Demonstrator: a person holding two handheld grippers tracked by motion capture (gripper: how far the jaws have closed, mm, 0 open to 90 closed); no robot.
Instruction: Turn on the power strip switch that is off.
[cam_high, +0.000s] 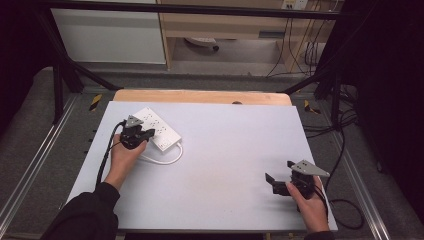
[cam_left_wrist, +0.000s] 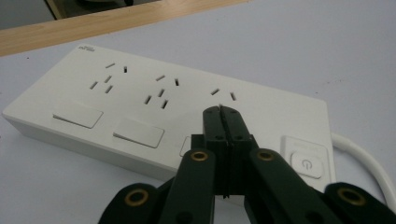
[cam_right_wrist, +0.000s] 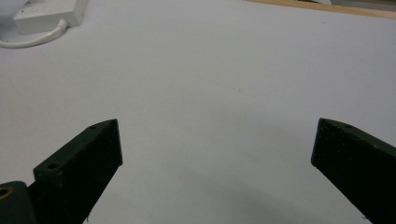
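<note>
A white power strip (cam_high: 159, 128) lies at the back left of the pale table top (cam_high: 225, 145). My left gripper (cam_high: 146, 134) hovers at its near edge, shut with nothing between its fingers. In the left gripper view the closed tips (cam_left_wrist: 223, 113) sit just above the power strip (cam_left_wrist: 116, 98), between a socket and the row of rocker switches, left of a round power button (cam_left_wrist: 306, 164). Whether the tips touch the strip I cannot tell. My right gripper (cam_high: 279, 172) stands open near the front right, over bare surface (cam_right_wrist: 217, 144), its fingers (cam_right_wrist: 88, 158) wide apart.
The strip's white cord (cam_high: 167, 159) loops on the table in front of it and also runs past the strip's corner (cam_right_wrist: 46, 11) in the right gripper view. A wooden edge (cam_high: 200, 96) borders the table's far side. Black frame bars and cables surround the table.
</note>
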